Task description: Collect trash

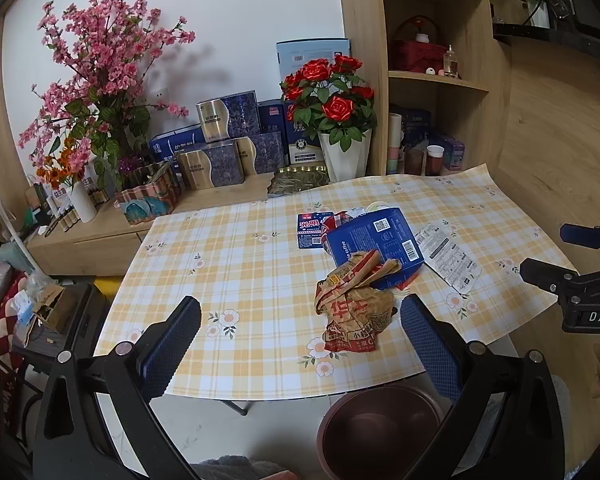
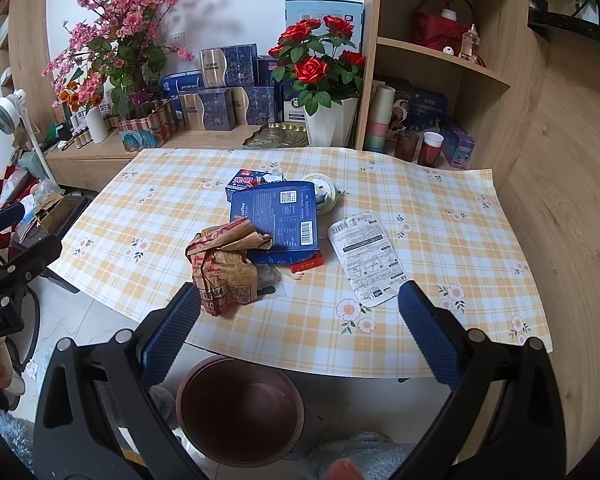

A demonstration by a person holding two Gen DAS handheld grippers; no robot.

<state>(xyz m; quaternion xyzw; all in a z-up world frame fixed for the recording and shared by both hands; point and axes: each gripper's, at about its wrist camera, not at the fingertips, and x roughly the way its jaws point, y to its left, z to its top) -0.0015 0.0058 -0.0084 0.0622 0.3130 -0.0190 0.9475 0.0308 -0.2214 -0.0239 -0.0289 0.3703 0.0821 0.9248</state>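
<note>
Both tongs spread wide, empty, angled down at table: left gripper, right gripper. Crumpled brown-and-red paper wrapper just ahead of right gripper, flat blue cardboard coffee box beyond. Round maroon plastic bin below table edge, beneath tongs, likely placed for drops.

On the surface, the bag lies before the box; the bin stands below the near edge.
</note>
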